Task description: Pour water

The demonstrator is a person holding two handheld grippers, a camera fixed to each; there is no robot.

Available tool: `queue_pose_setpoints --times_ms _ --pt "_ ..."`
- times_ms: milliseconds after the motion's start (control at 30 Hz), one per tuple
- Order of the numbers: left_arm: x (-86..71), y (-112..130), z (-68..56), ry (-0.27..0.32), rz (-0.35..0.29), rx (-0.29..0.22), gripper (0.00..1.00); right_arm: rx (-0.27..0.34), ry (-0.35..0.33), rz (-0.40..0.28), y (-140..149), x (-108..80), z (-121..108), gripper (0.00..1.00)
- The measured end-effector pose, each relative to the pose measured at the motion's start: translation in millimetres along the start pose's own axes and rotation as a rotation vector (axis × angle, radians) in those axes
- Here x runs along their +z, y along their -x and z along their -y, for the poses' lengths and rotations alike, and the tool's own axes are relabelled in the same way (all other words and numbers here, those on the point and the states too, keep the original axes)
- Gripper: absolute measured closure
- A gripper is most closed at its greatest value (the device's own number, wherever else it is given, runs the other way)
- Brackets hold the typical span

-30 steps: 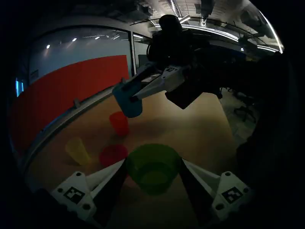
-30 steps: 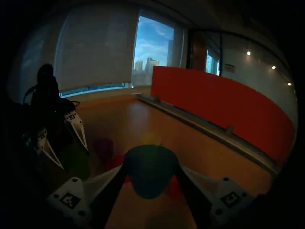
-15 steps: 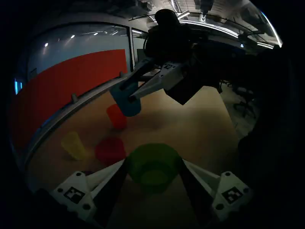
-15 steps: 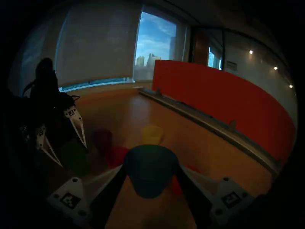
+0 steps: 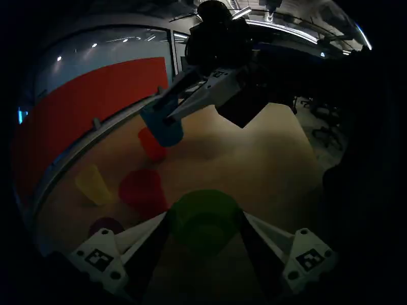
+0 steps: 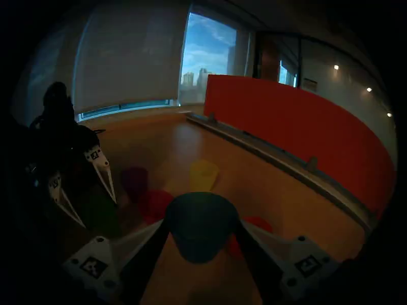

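The left gripper (image 5: 204, 217) was clamped on a green cup (image 5: 204, 231), both fingers pressing its sides and its open mouth turned toward the camera (too dim to tell whether anything was inside). Farther off in the left gripper view, the right gripper (image 5: 164, 116) hung above the wooden table (image 5: 254, 152), closed on a blue cup (image 5: 163, 128) that looked tilted, just in front of a small red cup (image 5: 151, 146). Nearer stood a wider red cup (image 5: 141, 187), with a yellow cup (image 5: 91, 183) to its left and a purple cup (image 5: 105, 224) by the left finger. Ceiling lights (image 5: 285, 28) ran across the top.

The right gripper view gave the other side of the room: a window (image 6: 206, 66) with sky and towers, a pale blind (image 6: 127, 56) and a long red panel (image 6: 305, 132). There the blue cup sat squarely between its own gripper's fingers, gripped on both sides. The green cup, dark in the far gripper, lay to its left, apart from it.
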State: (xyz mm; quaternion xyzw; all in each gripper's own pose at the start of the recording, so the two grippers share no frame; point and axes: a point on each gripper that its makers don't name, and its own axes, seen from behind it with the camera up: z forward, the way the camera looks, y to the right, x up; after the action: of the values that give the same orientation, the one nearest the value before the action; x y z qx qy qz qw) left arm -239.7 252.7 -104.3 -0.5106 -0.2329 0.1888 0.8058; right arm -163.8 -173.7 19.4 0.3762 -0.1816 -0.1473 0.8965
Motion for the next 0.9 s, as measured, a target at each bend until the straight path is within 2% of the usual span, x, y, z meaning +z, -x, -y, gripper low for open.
queue_pose_setpoints --times_ms 567,900 --pt "10.3 6.7 -3.8 0.01 -0.004 -0.022 0.11 -0.003 0.005 0.013 7.4 2.8 -1.5 0.07" --pt "8.2 12.2 -1.7 0.008 -0.001 -0.036 0.11 -0.003 0.008 0.023 11.5 5.8 -2.2 0.07"
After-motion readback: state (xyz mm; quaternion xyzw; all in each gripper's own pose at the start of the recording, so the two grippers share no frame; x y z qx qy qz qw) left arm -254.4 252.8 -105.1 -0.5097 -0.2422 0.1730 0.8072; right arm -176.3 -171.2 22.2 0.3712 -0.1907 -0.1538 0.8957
